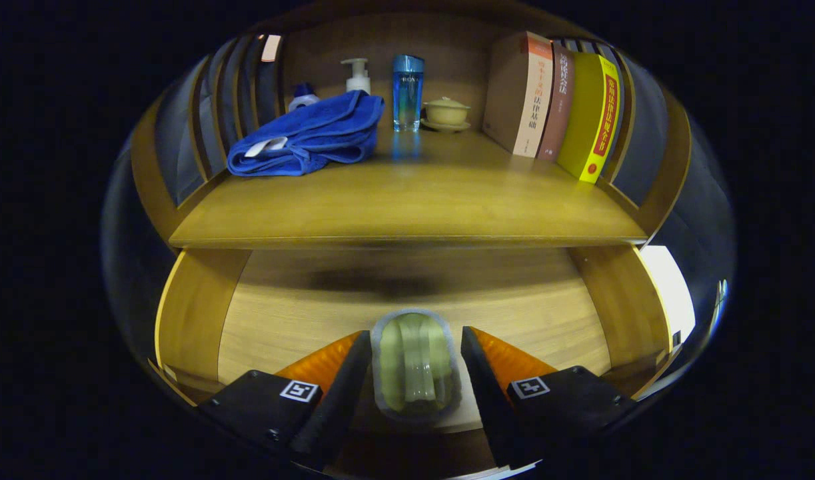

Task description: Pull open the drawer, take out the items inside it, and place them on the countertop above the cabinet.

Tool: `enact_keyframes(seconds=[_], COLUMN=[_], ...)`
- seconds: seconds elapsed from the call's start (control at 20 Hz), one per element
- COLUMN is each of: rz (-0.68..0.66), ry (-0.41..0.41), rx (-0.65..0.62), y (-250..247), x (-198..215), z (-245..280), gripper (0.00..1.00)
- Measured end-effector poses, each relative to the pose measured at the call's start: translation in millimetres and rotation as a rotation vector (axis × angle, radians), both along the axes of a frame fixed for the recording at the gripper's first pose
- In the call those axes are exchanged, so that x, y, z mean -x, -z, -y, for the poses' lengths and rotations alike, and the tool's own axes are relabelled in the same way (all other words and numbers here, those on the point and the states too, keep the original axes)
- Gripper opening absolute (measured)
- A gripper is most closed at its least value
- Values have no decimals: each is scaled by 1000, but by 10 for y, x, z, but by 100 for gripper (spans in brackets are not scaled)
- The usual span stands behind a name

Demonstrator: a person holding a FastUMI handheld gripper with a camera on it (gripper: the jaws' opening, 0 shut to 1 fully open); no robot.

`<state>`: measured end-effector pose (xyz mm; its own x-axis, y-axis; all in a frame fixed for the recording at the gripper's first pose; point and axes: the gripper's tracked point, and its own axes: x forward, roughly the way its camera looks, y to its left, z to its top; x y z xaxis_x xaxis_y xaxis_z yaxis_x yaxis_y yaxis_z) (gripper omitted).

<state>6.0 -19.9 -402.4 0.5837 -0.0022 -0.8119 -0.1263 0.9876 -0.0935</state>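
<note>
The gripper brackets a small pale-green item in the open drawer, fingers spread, apparently not yet pressing. It looks light, rigid and glossy; take its flanks gently. The countertop waits beyond.

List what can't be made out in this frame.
- Object between the claw fingers, gripper view: pale, with a grey rim; identity unclear, and whether both fingers press it can't be told.
- Drawer: rear under the countertop is in shadow.
- Small bottle: mostly hidden behind the blue towel.
- Pump bottle: base hidden by the towel.
</note>
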Motion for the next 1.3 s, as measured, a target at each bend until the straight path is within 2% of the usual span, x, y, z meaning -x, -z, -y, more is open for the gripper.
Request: enact_keyframes(seconds=[0.25,0.4,0.55,1.0,1.3], rz=[-65,-58,-8,82,119], ry=[59,90,70,-3,-19], rx=[-19,-41,-33,-53,-47], y=[184,150,-93,-963,-1387], x=[73,60,9,-211,-560], z=[72,97,66,-155,-194], gripper=[69,28,25,25,25])
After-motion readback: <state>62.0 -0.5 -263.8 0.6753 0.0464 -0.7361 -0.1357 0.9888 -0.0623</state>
